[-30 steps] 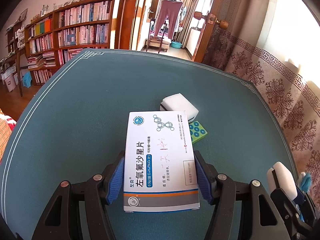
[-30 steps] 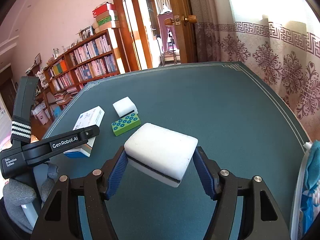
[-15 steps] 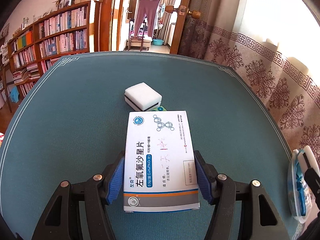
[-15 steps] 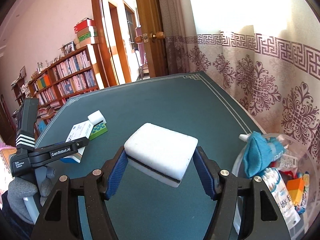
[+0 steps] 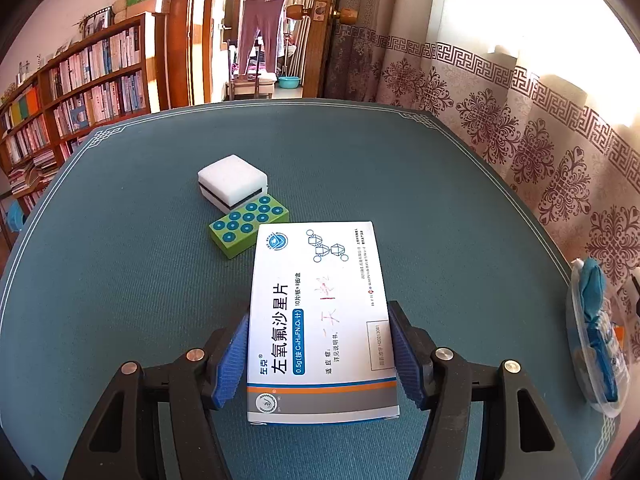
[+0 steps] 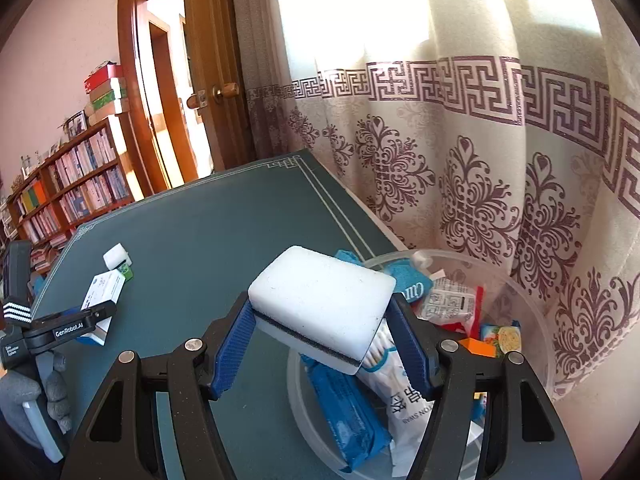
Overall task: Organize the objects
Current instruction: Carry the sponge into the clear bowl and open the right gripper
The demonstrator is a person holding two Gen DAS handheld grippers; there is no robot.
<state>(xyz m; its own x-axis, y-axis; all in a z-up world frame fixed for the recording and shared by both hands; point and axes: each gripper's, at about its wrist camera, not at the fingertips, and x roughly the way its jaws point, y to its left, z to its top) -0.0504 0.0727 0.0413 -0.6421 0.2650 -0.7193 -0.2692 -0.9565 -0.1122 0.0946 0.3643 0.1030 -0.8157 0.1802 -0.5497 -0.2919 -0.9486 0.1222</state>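
My left gripper [image 5: 318, 350] is shut on a white medicine box [image 5: 320, 312] with blue print, held above the teal table [image 5: 120, 280]. Just beyond it lie a green block with blue dots [image 5: 248, 226] and a white sponge with a dark band [image 5: 232, 182]. My right gripper [image 6: 320, 338] is shut on another white sponge [image 6: 322, 304], held over the near rim of a clear plastic tub [image 6: 532, 292] full of packets. In the right wrist view the left gripper [image 6: 94, 320] shows at the left with the medicine box [image 6: 102, 292].
The tub [image 5: 576, 344] stands at the table's right edge against a patterned curtain [image 6: 500, 200]. It holds a blue packet [image 6: 348, 412], a cotton-swab pack [image 6: 400, 392] and small sachets. A bookshelf [image 5: 80, 92] and an open doorway [image 5: 264, 40] lie beyond the far edge.
The right gripper has swung right with its sponge, from over the table's middle to over the tub. The left gripper has shifted with the box, so the green block now shows at its left.
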